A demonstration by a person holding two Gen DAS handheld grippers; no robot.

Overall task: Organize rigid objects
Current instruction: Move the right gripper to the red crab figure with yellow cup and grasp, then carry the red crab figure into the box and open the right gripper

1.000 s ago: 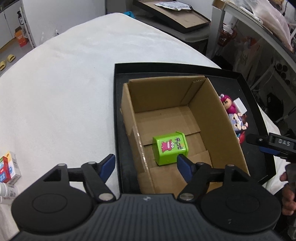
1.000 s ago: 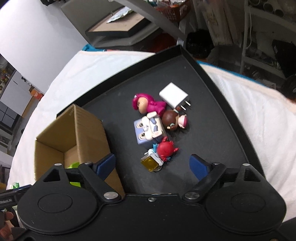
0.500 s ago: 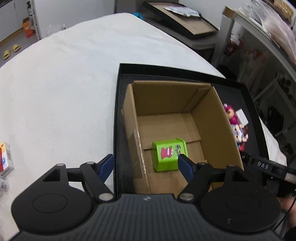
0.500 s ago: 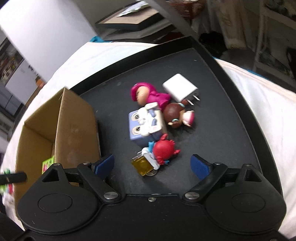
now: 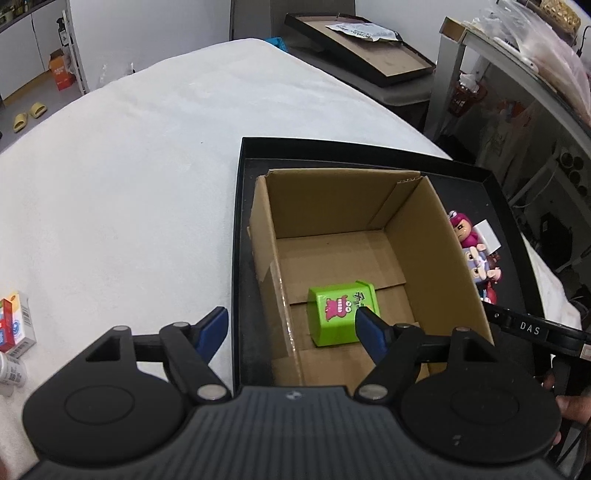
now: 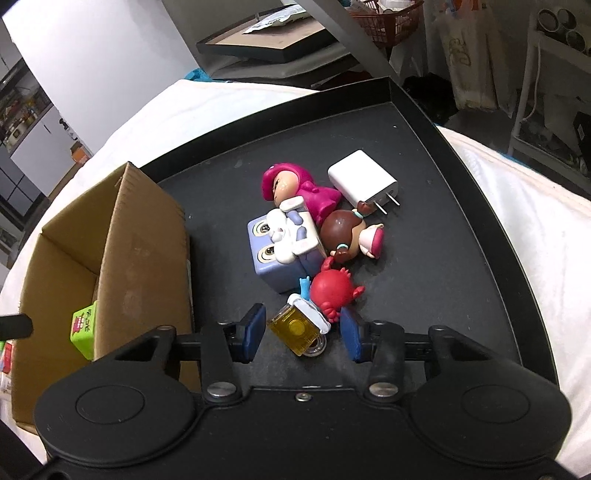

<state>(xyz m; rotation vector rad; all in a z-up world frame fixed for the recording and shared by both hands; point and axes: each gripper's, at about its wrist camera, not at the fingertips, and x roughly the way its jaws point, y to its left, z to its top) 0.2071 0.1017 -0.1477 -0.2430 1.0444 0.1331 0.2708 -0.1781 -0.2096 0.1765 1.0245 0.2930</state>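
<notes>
White cloth, black tray [image 6: 480, 206]; "DAS" on right hand-held gripper [image 6: 301, 332], both hand-held grippers agape.

White wall [image 5: 155, 33], grey shelving [image 5: 517, 85], floor [image 5: 22, 103]

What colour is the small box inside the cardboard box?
Bright green with a pink monster print; left wrist view shows it best.
</notes>
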